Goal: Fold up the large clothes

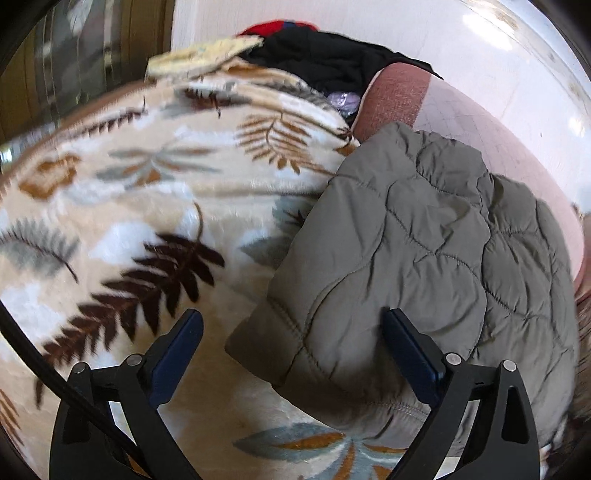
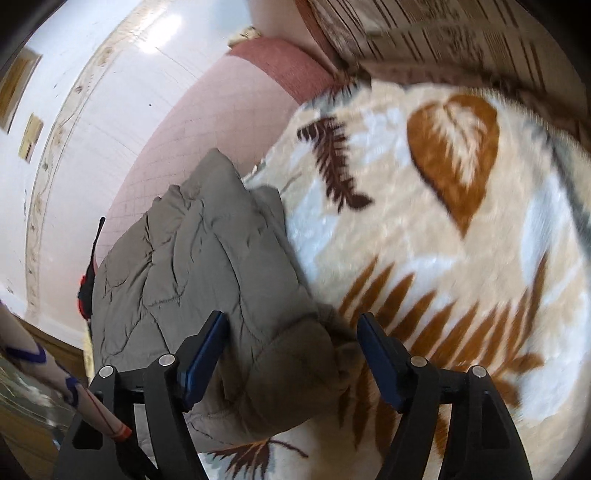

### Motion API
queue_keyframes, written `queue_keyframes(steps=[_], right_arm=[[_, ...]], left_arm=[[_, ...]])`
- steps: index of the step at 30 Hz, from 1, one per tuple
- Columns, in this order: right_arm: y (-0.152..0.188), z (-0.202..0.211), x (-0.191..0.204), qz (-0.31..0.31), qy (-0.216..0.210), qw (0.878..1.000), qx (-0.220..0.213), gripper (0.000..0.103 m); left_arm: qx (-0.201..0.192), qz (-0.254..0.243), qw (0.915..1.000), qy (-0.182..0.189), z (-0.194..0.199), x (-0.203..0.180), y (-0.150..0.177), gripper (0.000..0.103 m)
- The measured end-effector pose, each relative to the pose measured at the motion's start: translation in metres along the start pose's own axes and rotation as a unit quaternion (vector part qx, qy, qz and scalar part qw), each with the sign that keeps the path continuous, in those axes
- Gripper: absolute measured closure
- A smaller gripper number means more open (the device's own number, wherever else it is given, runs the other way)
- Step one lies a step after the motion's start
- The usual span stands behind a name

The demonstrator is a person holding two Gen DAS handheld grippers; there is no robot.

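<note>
two grippers hang over one folded garment, a grey-green quilted jacket [image 1: 424, 236] that lies on a plush blanket [image 1: 147, 206] printed with brown, tan and grey fern leaves. the left gripper [image 1: 293, 332] stands wide open and holds nothing: a folded corner of the jacket, with its stitched hem, lies between and below the blue-padded fingers, the right-hand finger [image 1: 410, 354] against or just above the quilting and the left-hand finger [image 1: 177, 354] over bare blanket, clear of the cloth. ahead of this gripper and to its right the jacket runs away in puffy stitched panels; further ahead, beyond the blanket, sit a black garment [image 1: 325, 55] with something red [image 1: 273, 29] behind it and a pale yellow cloth [image 1: 207, 55] to their left. a pink surface [image 1: 480, 122] shows beyond the jacket's far edge. the right gripper [image 2: 291, 332] is also open, less widely, and grips nothing: a rounded fold of the jacket [image 2: 192, 251] bulges up between its fingers, the left-hand pad [image 2: 207, 347] close to or brushing the fabric, though contact is hard to judge, and the right-hand pad [image 2: 376, 350] apart from it, over the blanket [image 2: 443, 221]. the rest of the jacket stretches ahead and to the left of this gripper, the blanket fills everything to its right, and both views are blurred at the edges.
</note>
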State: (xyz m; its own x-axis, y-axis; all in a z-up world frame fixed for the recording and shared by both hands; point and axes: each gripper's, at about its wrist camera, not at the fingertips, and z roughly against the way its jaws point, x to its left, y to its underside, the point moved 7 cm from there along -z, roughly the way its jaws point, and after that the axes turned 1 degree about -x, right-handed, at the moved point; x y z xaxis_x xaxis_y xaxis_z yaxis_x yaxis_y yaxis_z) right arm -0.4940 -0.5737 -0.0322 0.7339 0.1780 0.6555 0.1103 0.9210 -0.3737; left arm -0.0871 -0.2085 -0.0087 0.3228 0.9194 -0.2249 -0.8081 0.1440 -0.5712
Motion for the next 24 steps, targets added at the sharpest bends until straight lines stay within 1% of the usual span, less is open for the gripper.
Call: queue_keyframes(steps=[1,3,6,9,11,13,14,19,20,21,22,23,24], right_arm=[[0.002,-0.001,-0.002,-0.008,-0.003,1.000,0.004,0.024],[0.004,-0.003,-0.005,-0.024,-0.011,1.000,0.009,0.022],[0.008,-0.005,-0.008,-0.036,-0.017,0.999,0.015,0.018],[0.013,-0.008,-0.009,-0.046,-0.023,0.998,0.023,0.015],[0.015,-0.012,-0.009,-0.056,-0.028,0.998,0.026,0.013],[0.019,-0.017,-0.008,-0.066,-0.037,0.997,0.034,0.012],[0.021,-0.020,-0.007,-0.064,-0.038,0.996,0.038,0.012],[0.021,-0.025,-0.004,-0.064,-0.050,0.996,0.033,0.010],[0.021,-0.028,-0.001,-0.058,-0.053,0.996,0.033,0.011],[0.021,-0.030,0.002,-0.048,-0.055,0.997,0.034,0.021],[0.021,-0.032,0.005,-0.041,-0.056,0.997,0.036,0.029],[0.021,-0.033,0.008,-0.035,-0.055,0.997,0.038,0.039],[0.020,-0.032,0.010,-0.022,-0.050,0.998,0.034,0.048]], left_arm=[[0.012,0.018,0.9996,0.016,-0.003,0.003,0.001,0.004],[0.029,0.043,0.9980,0.036,-0.008,0.007,0.003,0.004],[0.055,0.083,0.9925,0.071,-0.015,0.013,0.006,0.004],[0.070,0.105,0.9874,0.096,-0.020,0.013,0.009,0.004],[0.077,0.113,0.9844,0.111,-0.025,0.009,0.011,0.004],[0.080,0.112,0.9832,0.120,-0.029,0.004,0.012,0.004],[0.078,0.108,0.9840,0.119,-0.029,0.002,0.012,0.003],[0.053,0.077,0.9899,0.107,-0.030,-0.008,0.007,0.003],[0.043,0.065,0.9918,0.101,-0.029,-0.012,0.006,0.004],[0.034,0.051,0.9938,0.093,-0.028,-0.015,0.005,0.008],[0.025,0.035,0.9955,0.085,-0.026,-0.018,0.004,0.015],[0.016,0.019,0.9969,0.075,-0.022,-0.022,0.003,0.018],[0.007,0.008,0.9977,0.067,-0.019,-0.024,0.003,0.026]])
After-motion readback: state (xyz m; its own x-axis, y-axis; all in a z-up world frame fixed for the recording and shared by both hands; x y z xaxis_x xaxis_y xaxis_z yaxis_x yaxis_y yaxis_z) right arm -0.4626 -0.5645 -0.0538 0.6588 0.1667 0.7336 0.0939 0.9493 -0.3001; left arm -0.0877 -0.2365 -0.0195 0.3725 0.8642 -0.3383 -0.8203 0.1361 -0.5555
